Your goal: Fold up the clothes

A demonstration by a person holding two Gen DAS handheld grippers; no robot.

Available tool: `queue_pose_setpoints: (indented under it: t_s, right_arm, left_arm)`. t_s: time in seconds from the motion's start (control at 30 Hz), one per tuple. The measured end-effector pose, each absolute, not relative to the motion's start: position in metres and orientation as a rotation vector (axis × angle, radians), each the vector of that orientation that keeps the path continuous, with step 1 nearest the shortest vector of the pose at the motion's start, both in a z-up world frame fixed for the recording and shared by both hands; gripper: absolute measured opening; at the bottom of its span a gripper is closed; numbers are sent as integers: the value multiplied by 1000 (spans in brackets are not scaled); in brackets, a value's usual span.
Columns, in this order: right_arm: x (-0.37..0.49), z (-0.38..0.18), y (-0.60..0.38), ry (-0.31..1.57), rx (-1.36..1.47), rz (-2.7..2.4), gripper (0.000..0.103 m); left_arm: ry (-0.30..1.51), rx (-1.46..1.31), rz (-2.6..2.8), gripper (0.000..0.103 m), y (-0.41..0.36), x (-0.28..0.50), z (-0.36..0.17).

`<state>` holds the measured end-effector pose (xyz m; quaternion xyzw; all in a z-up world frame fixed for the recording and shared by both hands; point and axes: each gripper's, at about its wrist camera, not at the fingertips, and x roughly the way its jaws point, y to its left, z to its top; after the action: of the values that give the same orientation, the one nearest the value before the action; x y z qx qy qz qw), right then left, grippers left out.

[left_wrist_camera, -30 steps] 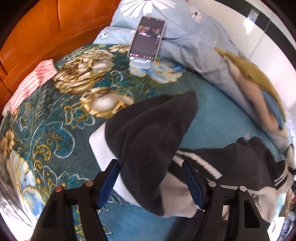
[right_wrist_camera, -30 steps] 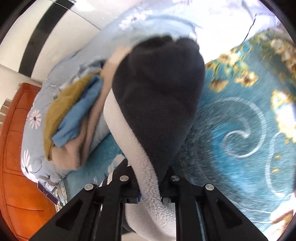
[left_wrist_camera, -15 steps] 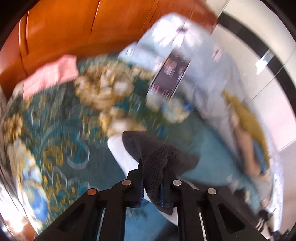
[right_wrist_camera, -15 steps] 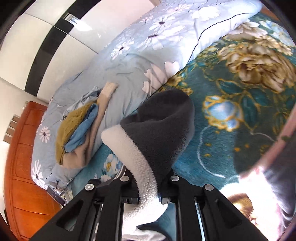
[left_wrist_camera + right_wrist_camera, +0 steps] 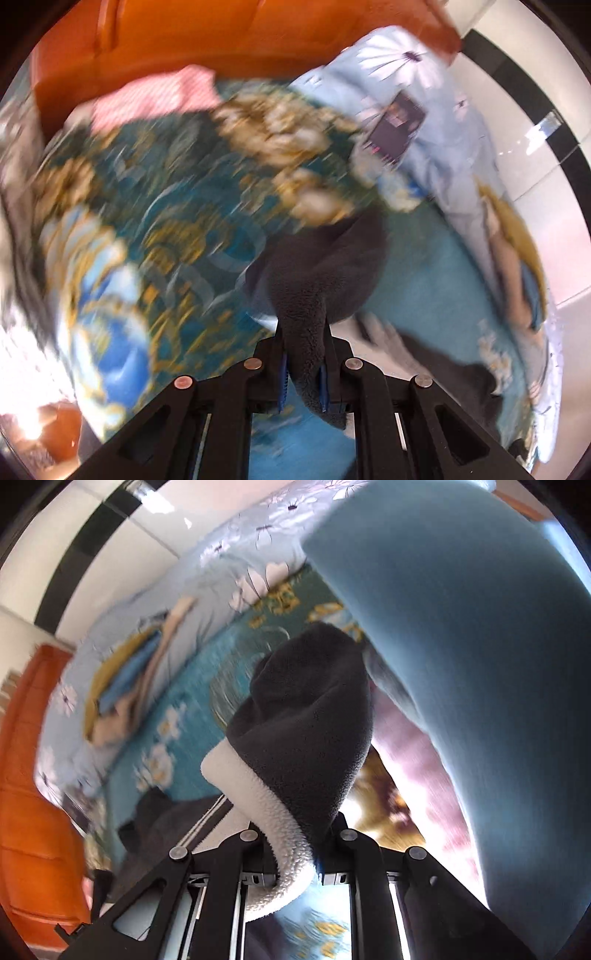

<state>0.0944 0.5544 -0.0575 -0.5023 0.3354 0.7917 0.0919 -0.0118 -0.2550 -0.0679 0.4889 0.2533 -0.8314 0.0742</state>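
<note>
A dark grey fleece garment (image 5: pixel 325 266) with white fleecy lining hangs over a teal floral bedspread (image 5: pixel 155 206). My left gripper (image 5: pixel 303 373) is shut on a bunched fold of its dark fabric. In the right wrist view the same dark grey garment (image 5: pixel 310 716) shows its white lining (image 5: pixel 273 819) at the edge, and my right gripper (image 5: pixel 295 853) is shut on that edge. More of the garment, with white stripes, trails on the bed (image 5: pixel 173 819) at lower left. The left wrist view is blurred by motion.
An orange wooden headboard (image 5: pixel 177 37) stands behind a pale blue flowered duvet (image 5: pixel 436 122) with a phone (image 5: pixel 399 129) on it. Folded mustard, beige and blue clothes (image 5: pixel 125 686) lie on the duvet. A pink checked cloth (image 5: pixel 155 99) lies by the headboard. A large light blue sleeve (image 5: pixel 480 664) fills the right.
My left gripper has shut on the dark garment and swung sideways with it. My right gripper carried its held edge across the bed, and a light blue sleeve has come into its view.
</note>
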Motion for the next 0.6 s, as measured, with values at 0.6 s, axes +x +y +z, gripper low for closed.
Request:
queue_pose_setpoints:
  t_s: [0.6]
  right_arm:
    - [109,-92,532,719,-1721,2204,16]
  left_arm:
    - [745,1624,-2386,19,-262,32,-102]
